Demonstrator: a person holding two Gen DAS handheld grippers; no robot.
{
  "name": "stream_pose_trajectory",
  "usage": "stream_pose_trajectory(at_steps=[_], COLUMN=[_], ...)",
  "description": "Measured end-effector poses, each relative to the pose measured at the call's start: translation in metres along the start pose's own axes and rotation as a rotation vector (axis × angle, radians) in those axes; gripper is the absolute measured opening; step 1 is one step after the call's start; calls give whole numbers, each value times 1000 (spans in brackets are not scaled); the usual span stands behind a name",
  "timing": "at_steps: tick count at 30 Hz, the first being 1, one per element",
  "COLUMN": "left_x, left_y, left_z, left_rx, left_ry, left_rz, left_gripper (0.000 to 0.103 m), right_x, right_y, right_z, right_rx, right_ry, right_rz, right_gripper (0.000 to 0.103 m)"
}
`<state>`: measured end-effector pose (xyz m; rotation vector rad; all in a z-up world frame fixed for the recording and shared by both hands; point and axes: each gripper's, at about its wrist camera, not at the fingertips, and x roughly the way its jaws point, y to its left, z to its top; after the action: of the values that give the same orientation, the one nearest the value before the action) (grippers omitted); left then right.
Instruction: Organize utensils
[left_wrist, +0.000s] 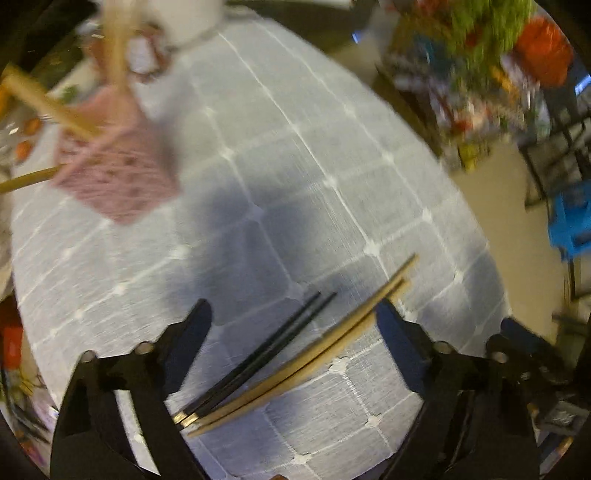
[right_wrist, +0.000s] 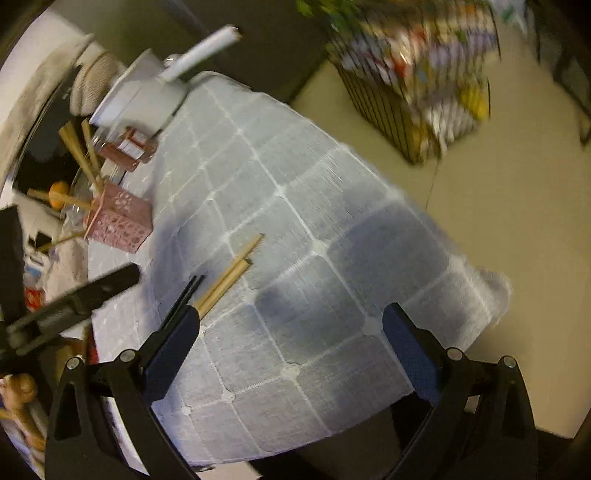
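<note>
A pair of black chopsticks (left_wrist: 258, 362) and a pair of wooden chopsticks (left_wrist: 325, 350) lie side by side on the white checked tablecloth (left_wrist: 295, 166). My left gripper (left_wrist: 293, 306) hangs over them, open, with both pairs lying between its fingers; the wooden pair's tips run past the right finger. A pink perforated holder (left_wrist: 118, 173) with wooden utensils stands at the far left. In the right wrist view my right gripper (right_wrist: 291, 312) is open over bare cloth, and the wooden chopsticks (right_wrist: 229, 275) and the black chopsticks (right_wrist: 186, 291) lie just beyond its left finger. The pink holder (right_wrist: 120, 218) stands further left.
A white pot (right_wrist: 140, 96) and a red-labelled jar (right_wrist: 129, 147) stand at the table's far end. The table edge drops to the floor on the right, where a wire basket of colourful packets (right_wrist: 417, 74) stands. A blue stool (left_wrist: 570, 221) is at the right.
</note>
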<state>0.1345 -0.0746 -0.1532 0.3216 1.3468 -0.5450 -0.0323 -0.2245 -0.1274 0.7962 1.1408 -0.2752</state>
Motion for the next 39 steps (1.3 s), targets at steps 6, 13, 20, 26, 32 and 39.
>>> stream_pose_trajectory(at_steps=[6, 13, 20, 26, 32, 39], left_x=[35, 49, 44, 25, 6, 17], left_y=[-6, -4, 32, 103, 116, 81], left_z=[1, -1, -3, -24, -38, -25], left_rx=[73, 57, -66, -348, -333, -223], left_ry=[127, 136, 92, -15, -50, -33], left_rz=[54, 34, 56, -125, -143, -88], left_gripper=[58, 40, 14, 0, 0, 15], right_x=[5, 10, 15, 20, 26, 34], right_y=[-6, -1, 0, 18, 58, 75], right_z=[6, 7, 8, 10, 5, 2], right_rx=[47, 46, 58, 14, -116, -119], right_ry=[42, 78, 95, 76, 48, 36], right_rz=[44, 76, 77, 74, 62, 53], right_gripper=[97, 97, 97, 97, 97, 97])
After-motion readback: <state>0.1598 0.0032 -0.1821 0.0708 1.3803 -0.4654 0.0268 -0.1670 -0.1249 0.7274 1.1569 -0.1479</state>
